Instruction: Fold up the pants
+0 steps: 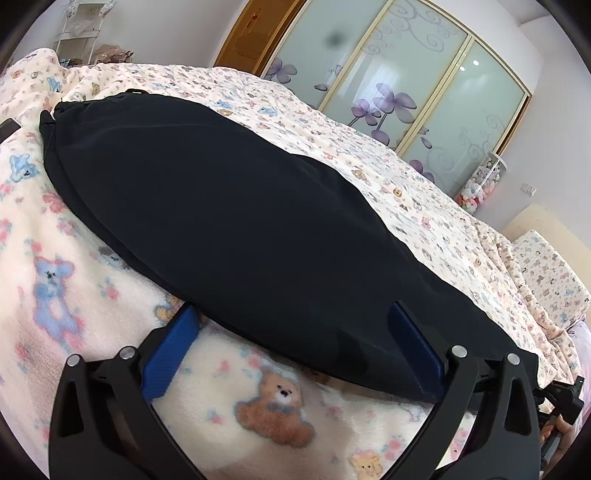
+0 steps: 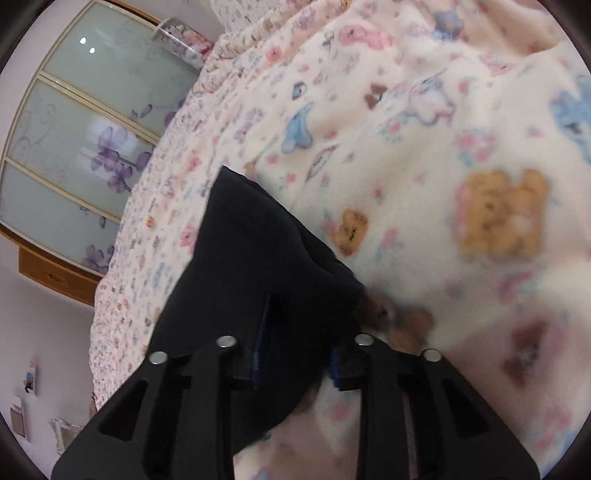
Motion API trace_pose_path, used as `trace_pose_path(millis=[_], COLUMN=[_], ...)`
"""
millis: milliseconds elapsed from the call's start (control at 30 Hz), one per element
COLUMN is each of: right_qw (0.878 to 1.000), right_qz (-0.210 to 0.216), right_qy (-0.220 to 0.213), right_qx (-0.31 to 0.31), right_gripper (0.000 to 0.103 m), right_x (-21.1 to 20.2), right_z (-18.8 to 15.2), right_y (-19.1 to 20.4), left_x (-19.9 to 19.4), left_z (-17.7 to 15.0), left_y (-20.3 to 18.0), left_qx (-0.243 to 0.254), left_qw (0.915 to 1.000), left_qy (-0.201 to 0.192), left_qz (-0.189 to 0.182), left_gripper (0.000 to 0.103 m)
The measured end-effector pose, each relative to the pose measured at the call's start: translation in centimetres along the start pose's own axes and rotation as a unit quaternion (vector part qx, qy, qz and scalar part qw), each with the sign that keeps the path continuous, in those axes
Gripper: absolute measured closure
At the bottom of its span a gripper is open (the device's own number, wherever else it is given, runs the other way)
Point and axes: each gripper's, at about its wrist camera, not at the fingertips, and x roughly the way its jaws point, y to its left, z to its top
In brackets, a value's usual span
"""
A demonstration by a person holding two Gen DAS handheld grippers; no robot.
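Black pants (image 1: 221, 206) lie flat along a cream blanket (image 1: 92, 295) printed with bears, reaching away to the upper left. My left gripper (image 1: 295, 328) stands open at their near edge. Its left blue pad (image 1: 173, 343) rests on the blanket and its right blue pad (image 1: 413, 347) sits over the dark cloth, with nothing pinched. In the right wrist view, my right gripper (image 2: 295, 354) is shut on a bunched end of the pants (image 2: 251, 258). The black fabric fills the narrow gap between its blue pads (image 2: 258, 354) and rises in a peak ahead of them.
The bed (image 1: 406, 177) runs on to the right, with a pillow (image 1: 550, 273) at its far end. Behind it stand frosted sliding wardrobe doors (image 1: 406, 92) with purple flowers and a clear tube of plush toys (image 1: 480, 184). A white shelf (image 1: 77, 33) stands at the back left.
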Motion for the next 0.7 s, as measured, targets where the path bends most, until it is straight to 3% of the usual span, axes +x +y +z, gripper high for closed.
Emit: trace_pose_path(millis=[100, 167, 267, 400, 700], right_qw=[1.000, 0.999, 0.992, 0.981, 0.950], right_qz=[0.019, 0.047, 0.087, 0.110, 0.168], right_qy=[-0.007, -0.025, -0.073, -0.105, -0.079], right_qx=[0.005, -0.002, -0.046, -0.118, -0.252], right_gripper=[0.072, 0.094, 0.095, 0.095, 0.095], right_x=[-0.1, -1.0, -3.2, -4.5, -4.4], right_z=[-0.3, -0.6, -1.2, -3.0, -9.2], right_y=[-0.3, 0.2, 2.5, 6.2, 14.8], left_x=[0.0, 0.0, 0.0, -0.1, -1.0], left_z=[0.0, 0.0, 0.0, 0.0, 0.5], left_y=[-0.1, 0.0, -0.1, -0.1, 0.4], left_qx=[-0.001, -0.001, -0.001, -0.003, -0.032], left_qw=[1.0000, 1.0000, 1.0000, 1.0000, 0.9987], left_qy=[0.000, 0.000, 0.000, -0.001, -0.025], left_qz=[-0.001, -0.001, -0.001, -0.003, -0.032], left_gripper=[0.002, 0.002, 0.002, 0.002, 0.002])
